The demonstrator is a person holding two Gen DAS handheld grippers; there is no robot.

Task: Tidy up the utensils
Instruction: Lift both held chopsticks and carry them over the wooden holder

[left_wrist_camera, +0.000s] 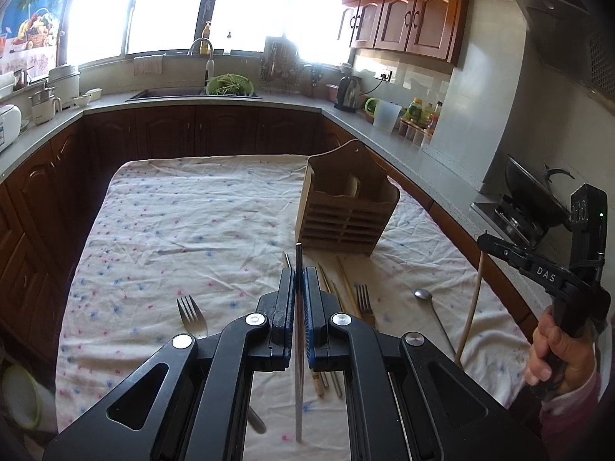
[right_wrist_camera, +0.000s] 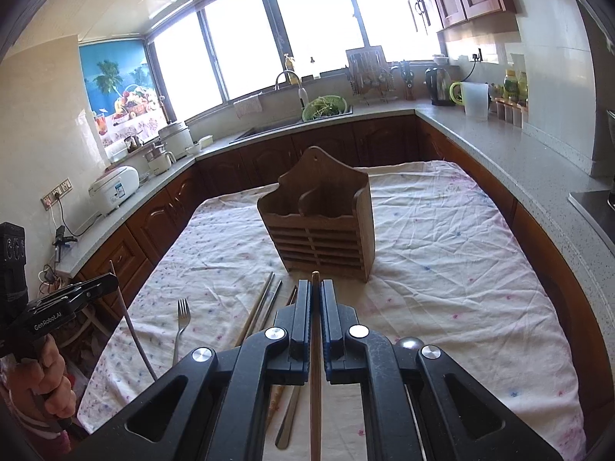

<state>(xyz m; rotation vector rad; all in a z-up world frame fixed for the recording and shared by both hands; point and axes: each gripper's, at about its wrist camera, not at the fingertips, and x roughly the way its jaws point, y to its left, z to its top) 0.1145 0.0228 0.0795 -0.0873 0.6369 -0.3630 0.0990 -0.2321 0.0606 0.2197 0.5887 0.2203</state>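
Floral white cloth (right_wrist_camera: 442, 238) covered the kitchen table, with a slatted wooden two-compartment utensil holder (right_wrist_camera: 319, 230) standing upright on it. Straight ahead of the right gripper (right_wrist_camera: 315, 288), whose jaws were pinched on a pale wooden chopstick (right_wrist_camera: 316, 384) pointing lengthwise at the holder. Left of it, the left gripper (left_wrist_camera: 298, 272) clamped a thin metal chopstick (left_wrist_camera: 298, 345), holder ahead and slightly rightward. By my judgement the right gripper was nearer. Forks (left_wrist_camera: 192, 317) and a spoon (left_wrist_camera: 423, 295) lay short of the holder.

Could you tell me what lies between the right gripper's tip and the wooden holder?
Only bare tablecloth separates the right gripper, clamping a wooden chopstick, from the wooden holder, in the right wrist view.
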